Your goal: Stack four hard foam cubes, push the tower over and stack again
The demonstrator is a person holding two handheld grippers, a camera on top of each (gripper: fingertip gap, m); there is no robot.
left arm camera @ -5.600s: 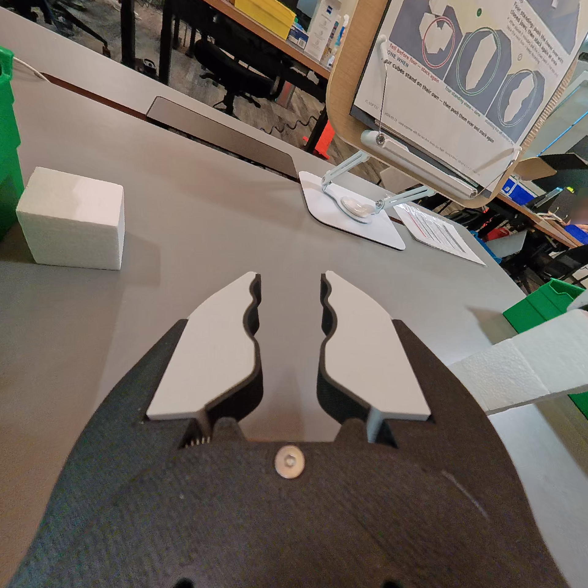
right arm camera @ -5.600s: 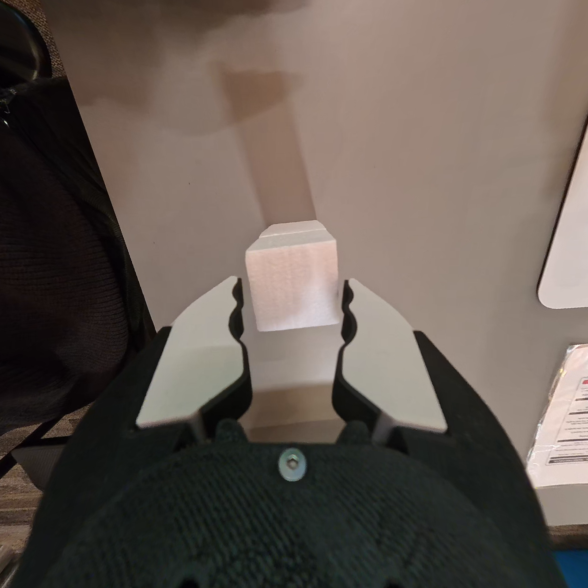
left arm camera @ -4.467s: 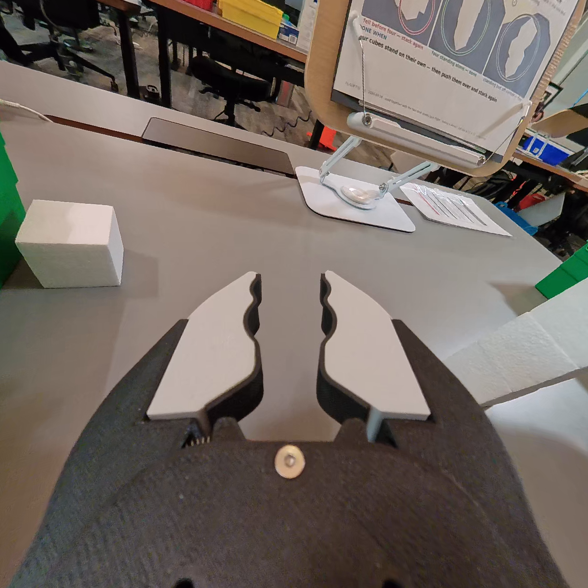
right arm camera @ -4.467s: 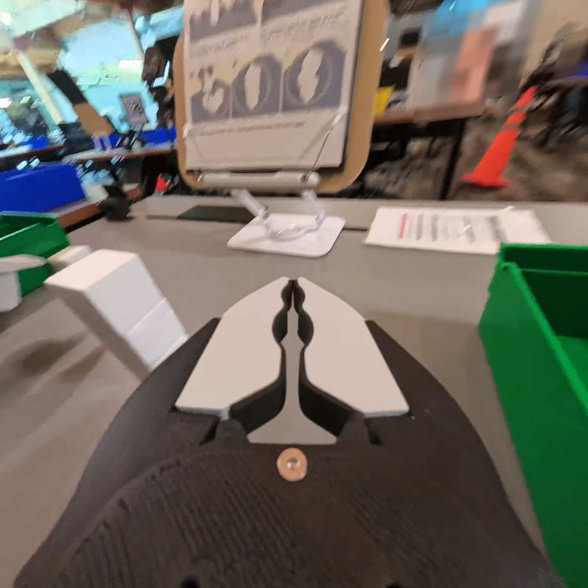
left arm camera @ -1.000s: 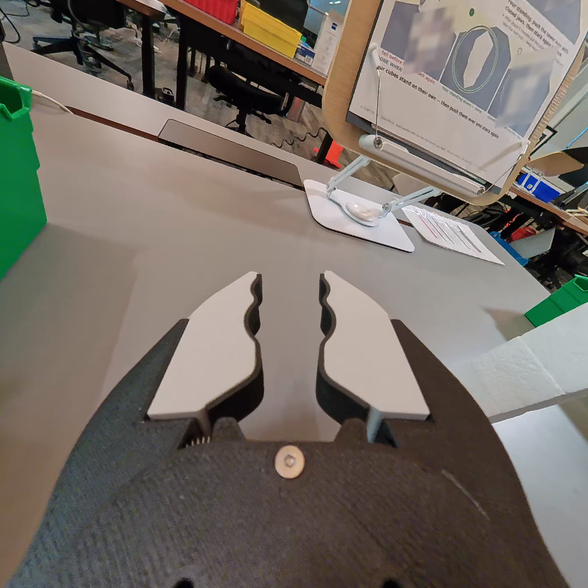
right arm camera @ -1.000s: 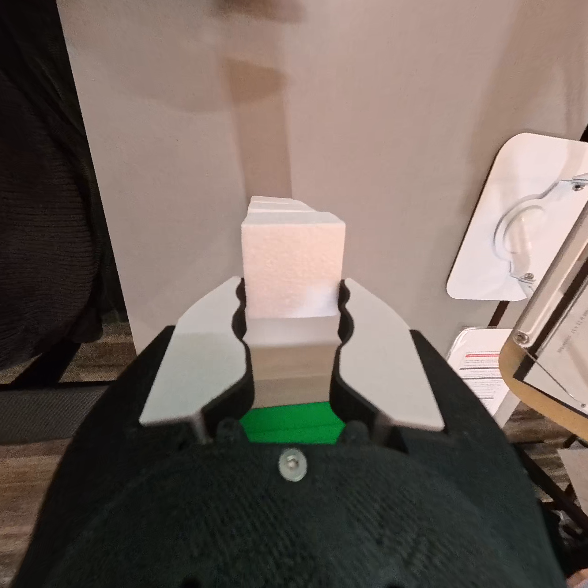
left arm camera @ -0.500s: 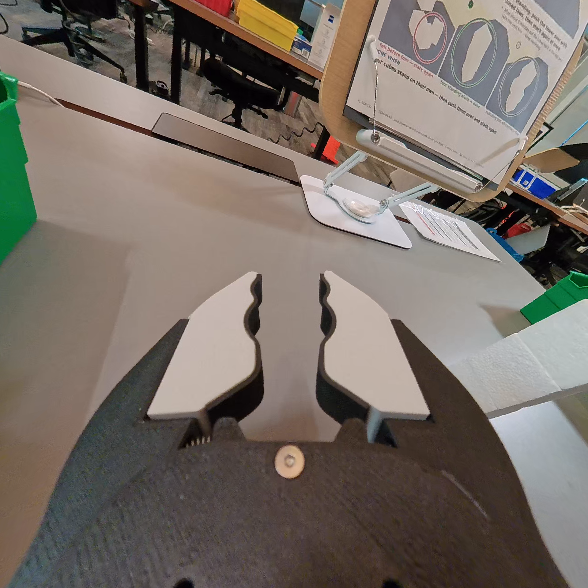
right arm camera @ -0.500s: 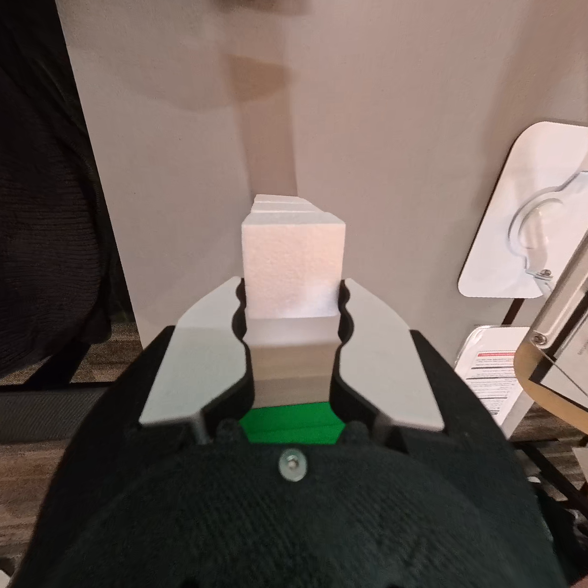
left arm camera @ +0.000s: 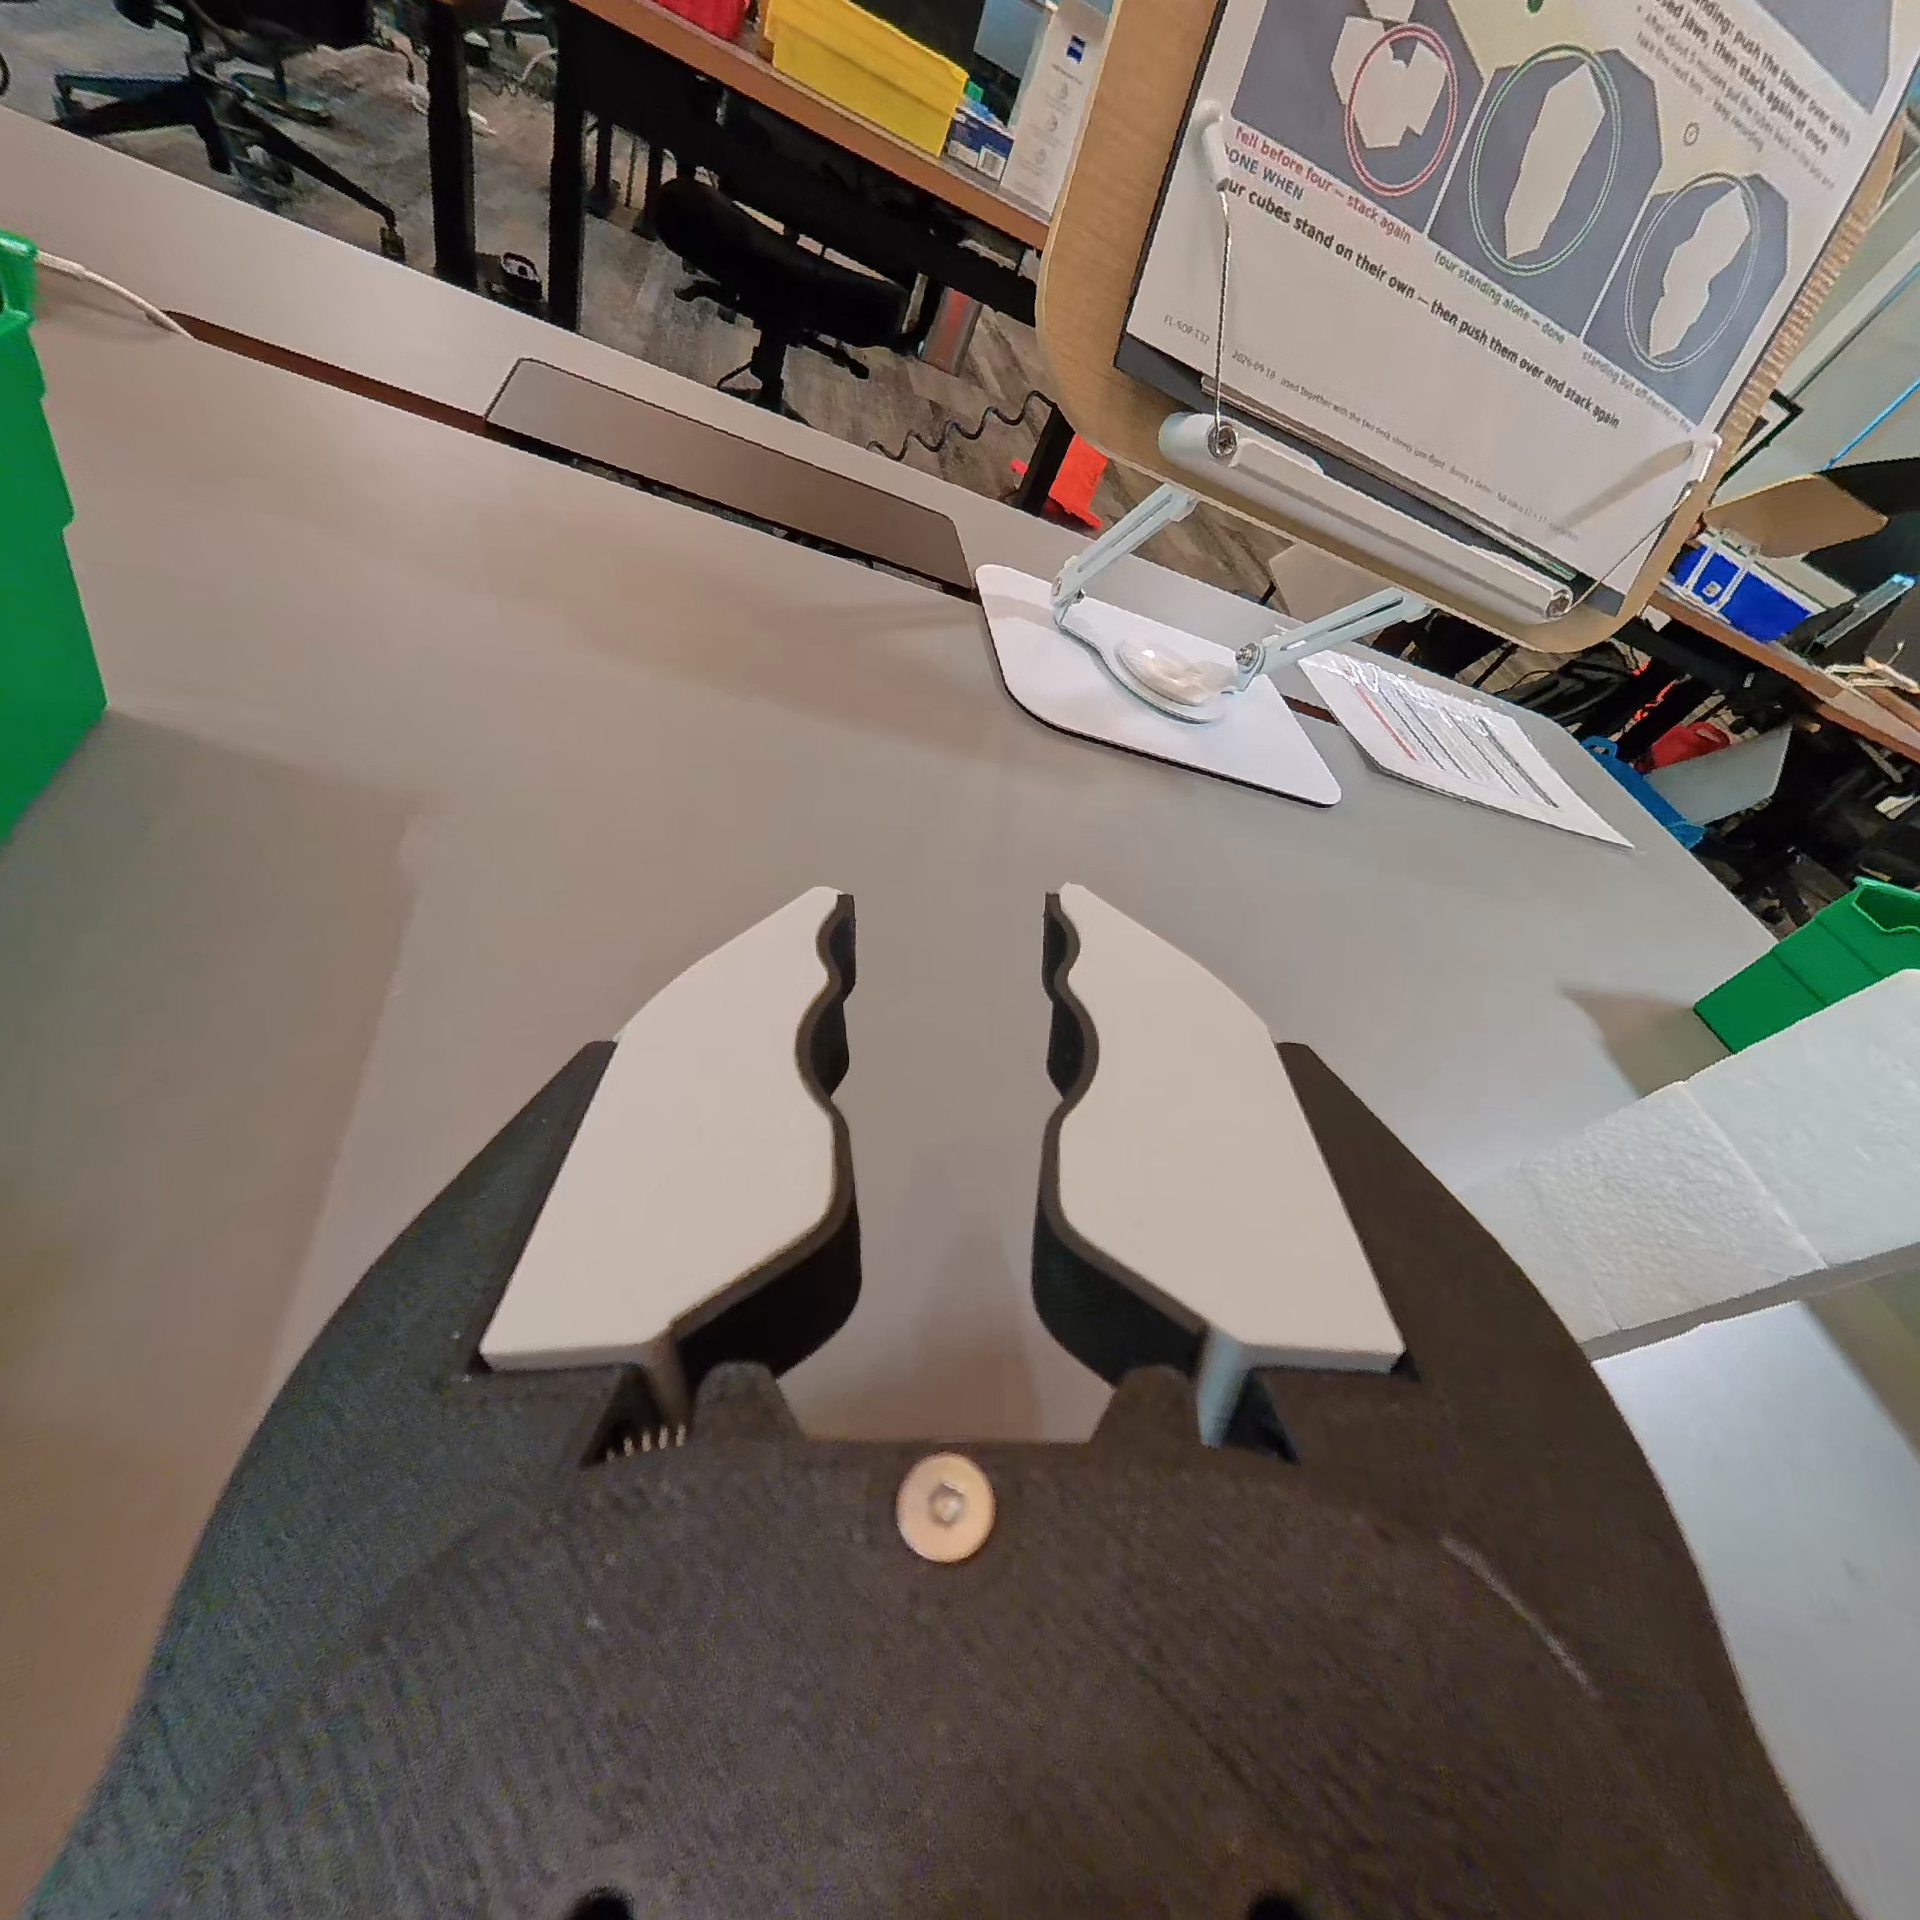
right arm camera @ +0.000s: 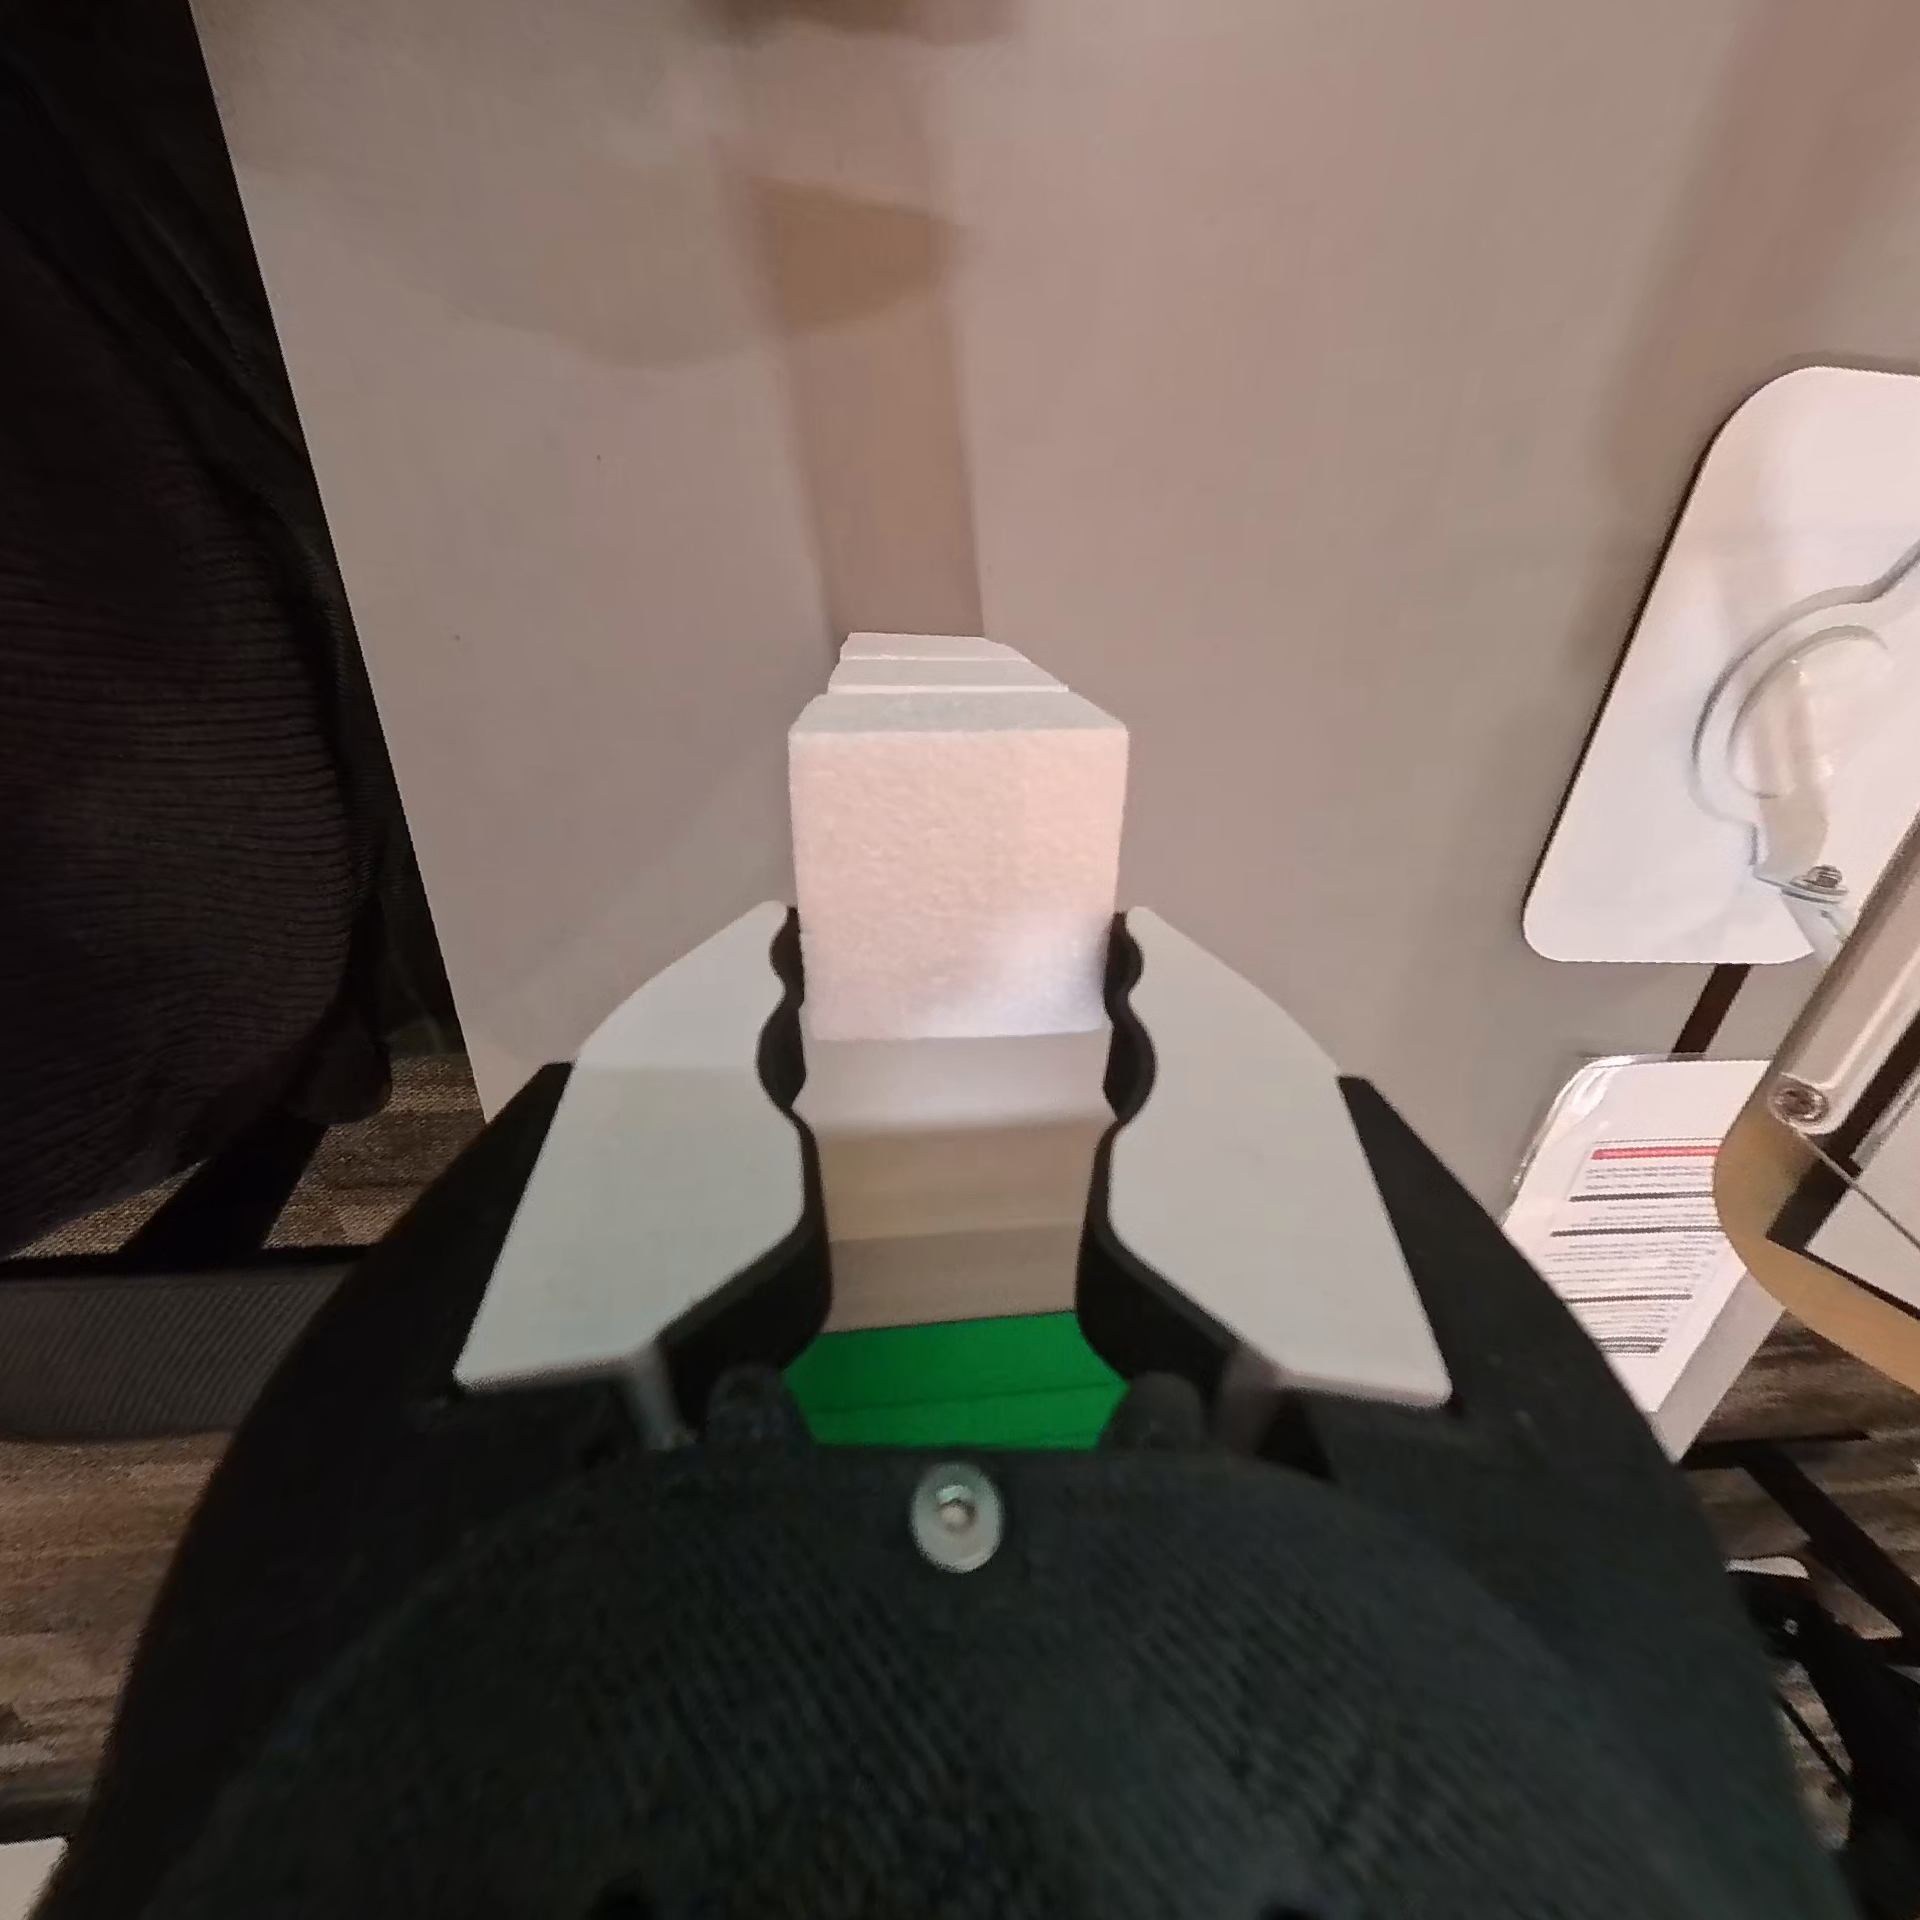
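In the right wrist view I look straight down a tower of white foam cubes on the grey table (right arm camera: 1299, 416). My right gripper (right arm camera: 956, 920) is shut on the top cube (right arm camera: 956, 862), its fingers pressed against two opposite sides. The edges of the lower cubes (right arm camera: 925, 665) show as steps beyond it. In the left wrist view the tower (left arm camera: 1704, 1174) stands at the right edge, partly cut off. My left gripper (left arm camera: 945, 909) is open and empty, low over the table to the left of the tower.
A green bin (left arm camera: 31, 582) stands at the left edge and another (left arm camera: 1829, 977) at the right behind the tower. A document stand with a white base (left arm camera: 1153, 686) and a sheet of paper (left arm camera: 1455, 748) are at the back. A person's dark clothing (right arm camera: 156, 623) is at the table's near edge. My right fingertips sit around 25 cm from my left ones.
The lone cube beside the left green bin is gone from the left view. My right gripper, shut and empty 4.5 s ago, now holds a cube atop the tower. The last second shows only slight drift.
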